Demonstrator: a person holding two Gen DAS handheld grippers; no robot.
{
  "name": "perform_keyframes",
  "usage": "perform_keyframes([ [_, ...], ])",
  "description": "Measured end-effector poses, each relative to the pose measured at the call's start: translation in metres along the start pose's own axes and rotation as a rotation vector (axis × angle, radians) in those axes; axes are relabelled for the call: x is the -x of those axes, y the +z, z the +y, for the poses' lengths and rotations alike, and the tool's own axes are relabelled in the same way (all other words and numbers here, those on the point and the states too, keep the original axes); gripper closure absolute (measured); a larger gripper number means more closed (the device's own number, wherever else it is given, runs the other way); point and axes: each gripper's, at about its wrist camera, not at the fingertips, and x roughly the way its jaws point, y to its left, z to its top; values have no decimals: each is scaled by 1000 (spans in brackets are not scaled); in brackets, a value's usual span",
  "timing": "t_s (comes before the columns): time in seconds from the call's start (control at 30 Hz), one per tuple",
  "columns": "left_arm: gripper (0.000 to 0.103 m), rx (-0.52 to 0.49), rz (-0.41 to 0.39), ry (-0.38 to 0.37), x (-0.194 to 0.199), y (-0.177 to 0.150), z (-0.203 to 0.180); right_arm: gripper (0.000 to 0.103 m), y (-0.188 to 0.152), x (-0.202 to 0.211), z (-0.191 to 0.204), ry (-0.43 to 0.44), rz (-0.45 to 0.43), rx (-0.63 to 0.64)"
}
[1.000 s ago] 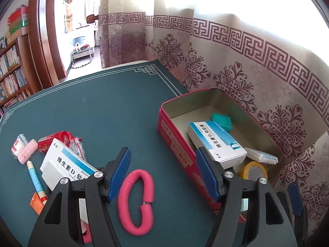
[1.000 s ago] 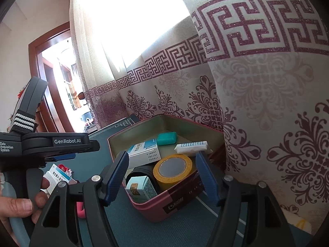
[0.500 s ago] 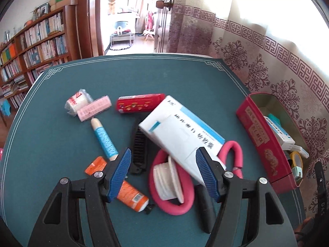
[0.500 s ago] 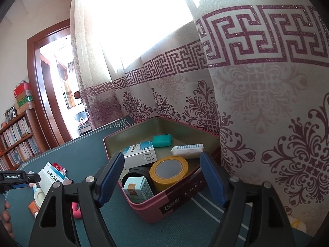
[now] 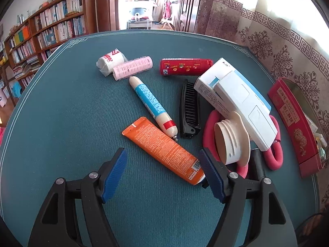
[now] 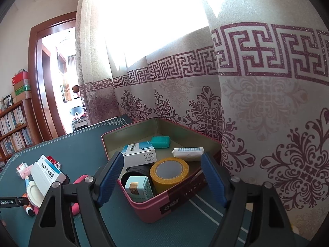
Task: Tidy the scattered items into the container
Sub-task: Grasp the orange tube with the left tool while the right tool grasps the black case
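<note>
**Trainee:** Left gripper (image 5: 163,173) — how did you read it in its own wrist view?

**Coach:** You had its jaws spread wide with nothing between them, poised above the green felt table (image 5: 61,107). The orange tube (image 5: 162,150) lay just ahead, its crimped end beside your right-hand pad (image 5: 211,177). Further ahead sat the blue-and-cream tube (image 5: 153,105), the black comb (image 5: 189,109), the red packet (image 5: 185,66) and the pink roller (image 5: 132,70). Off to the right, the white box (image 5: 236,96) leaned on the cream lid (image 5: 232,142) and the pink foam loop (image 5: 273,156); the red tin (image 5: 292,119) stood beyond those.

**Trainee:** Best way to take the tube?

**Coach:** I'd judge you should have turned to straddle it across its flat width, mid-body. It looks soft and glossy, so a squeeze near the cap could let it slide.

**Trainee:** And the right wrist view?

**Coach:** Your right gripper (image 6: 162,177) was likewise wide apart and empty, the tin (image 6: 181,197) straight ahead between the fingers. Inside lay a yellow tape roll (image 6: 168,173), a carton (image 6: 139,152), a teal case (image 6: 161,141) and a small patterned box (image 6: 139,189). Rigid walls, free floor toward the far corner.
</note>
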Motion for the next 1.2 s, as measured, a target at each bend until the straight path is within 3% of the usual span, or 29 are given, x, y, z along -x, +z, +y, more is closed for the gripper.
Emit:
perform_keyframes([
  [0.4,25,-38,51,44,-10,-11,14,21,0,1,5,-10,-9,28],
  [0.77,25,-22,19,41,-12,-9,29,21,1,4,22,20,-8,116],
  [0.8,31,-22,8,34,-11,-10,29,21,2,8,26,36,-10,127],
  [0.87,70,-28,-9,45,-10,-10,28,21,2,20,34,101,-6,128],
  [0.9,74,-25,-12,51,-10,-10,28,21,2,23,41,145,18,132],
  [1.07,74,8,-27,17,-6,-12,37,22,-20,15,72,366,235,119],
  [1.13,74,10,-35,7,-2,-12,38,29,-29,8,84,418,309,124],
  [1.2,74,8,-42,1,0,-13,37,45,-38,1,94,453,372,144],
])
